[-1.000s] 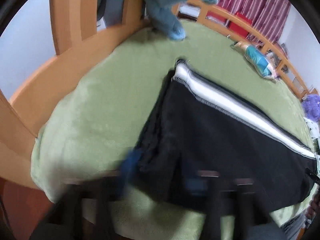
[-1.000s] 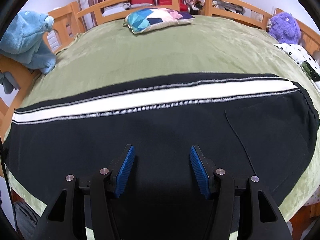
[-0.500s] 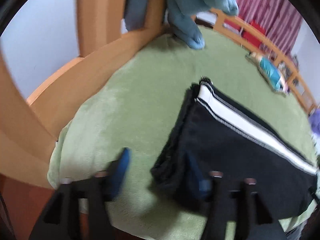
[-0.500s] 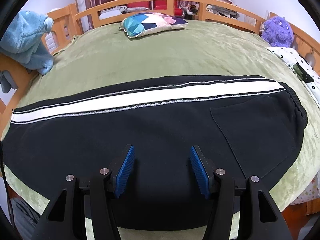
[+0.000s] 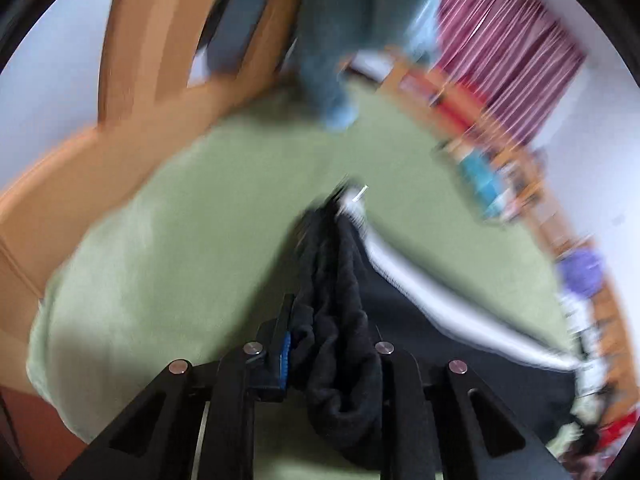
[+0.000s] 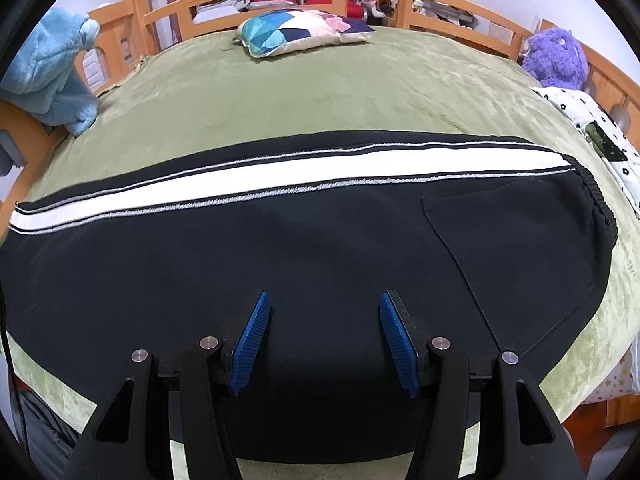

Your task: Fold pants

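Since the earlier frame, the left gripper (image 5: 320, 344) has closed on the pants' (image 6: 320, 248) cuff end and is lifting it off the green blanket (image 6: 320, 92). Right gripper (image 6: 324, 336) hovers half open, empty, above the pants. Soft, limp cloth; best held by bunched hems.

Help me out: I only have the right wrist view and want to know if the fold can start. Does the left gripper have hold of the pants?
Observer: Yes. The left gripper has its fingers closing, with a bunch of black cloth from the pants between them.
Operator: Which end is that?
Observer: The leg end, just where the white stripe stops. The cloth rises off the green bed cover toward the fingers.
Operator: Is that view clear enough to trust?
Observer: Only in part. The room is smeared with blur, but the fingers and the gripped cloth are sharp.
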### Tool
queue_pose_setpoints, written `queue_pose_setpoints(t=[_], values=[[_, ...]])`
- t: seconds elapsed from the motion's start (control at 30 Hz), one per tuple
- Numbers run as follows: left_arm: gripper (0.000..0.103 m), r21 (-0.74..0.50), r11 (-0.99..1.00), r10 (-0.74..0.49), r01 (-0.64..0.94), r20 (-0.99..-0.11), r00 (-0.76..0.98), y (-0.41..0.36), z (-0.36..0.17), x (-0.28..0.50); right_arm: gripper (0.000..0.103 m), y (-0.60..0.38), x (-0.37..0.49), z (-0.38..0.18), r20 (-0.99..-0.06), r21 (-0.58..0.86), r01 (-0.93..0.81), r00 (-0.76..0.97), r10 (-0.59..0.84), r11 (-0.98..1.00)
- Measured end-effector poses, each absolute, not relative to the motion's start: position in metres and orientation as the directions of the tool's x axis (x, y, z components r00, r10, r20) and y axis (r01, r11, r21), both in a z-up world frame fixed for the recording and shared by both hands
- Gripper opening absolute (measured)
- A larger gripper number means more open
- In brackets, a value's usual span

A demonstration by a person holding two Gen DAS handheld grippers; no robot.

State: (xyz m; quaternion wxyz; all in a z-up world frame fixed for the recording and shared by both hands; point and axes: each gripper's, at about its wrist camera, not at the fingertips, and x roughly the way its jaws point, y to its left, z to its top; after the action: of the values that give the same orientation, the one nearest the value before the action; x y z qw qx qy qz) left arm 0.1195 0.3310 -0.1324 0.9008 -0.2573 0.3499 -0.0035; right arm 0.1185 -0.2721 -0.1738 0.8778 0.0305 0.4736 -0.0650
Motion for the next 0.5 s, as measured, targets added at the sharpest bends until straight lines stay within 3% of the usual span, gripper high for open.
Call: queue_pose_setpoints(t=[0.07, 0.13, 0.27, 0.37, 0.47, 0.5], values=[[0.02, -0.452, 0.88, -0.168, -0.149, -0.588, 0.791, 0.329, -0.109, 0.11, 0.057, -0.276, 0.118, -0.168, -0.829, -0.001, 0.155, 0.552, -0.088, 0.988], [0.021, -0.34, 0.925, -0.082, -0.169, -0.612, 0.786, 0.318, -0.109, 0.11, 0.057, -0.28, 0.117, -0.164, -0.822, 0.003, 0.16, 0.562, -0.088, 0.987], [0.029, -0.294, 0.904, -0.059, -0.31, -0.805, 0.59, 0.323, -0.178, 0.134, 0.057, -0.289, 0.115, -0.165, -0.821, 0.025, 0.164, 0.567, -0.073, 0.986], [0.04, -0.356, 0.87, -0.091, -0.341, -0.796, 0.599, 0.333, -0.189, 0.121, 0.057, -0.293, 0.112, -0.17, -0.827, 0.038, 0.163, 0.559, -0.061, 0.986], [0.065, -0.329, 0.88, -0.053, -0.343, -0.786, 0.616, 0.33, -0.183, 0.104, 0.057, -0.295, 0.109, -0.173, -0.827, 0.039, 0.157, 0.559, -0.057, 0.987], [0.065, -0.331, 0.882, -0.058, -0.335, -0.782, 0.621, 0.329, -0.182, 0.099, 0.057, -0.295, 0.109, -0.173, -0.826, 0.044, 0.156, 0.561, -0.052, 0.987]])
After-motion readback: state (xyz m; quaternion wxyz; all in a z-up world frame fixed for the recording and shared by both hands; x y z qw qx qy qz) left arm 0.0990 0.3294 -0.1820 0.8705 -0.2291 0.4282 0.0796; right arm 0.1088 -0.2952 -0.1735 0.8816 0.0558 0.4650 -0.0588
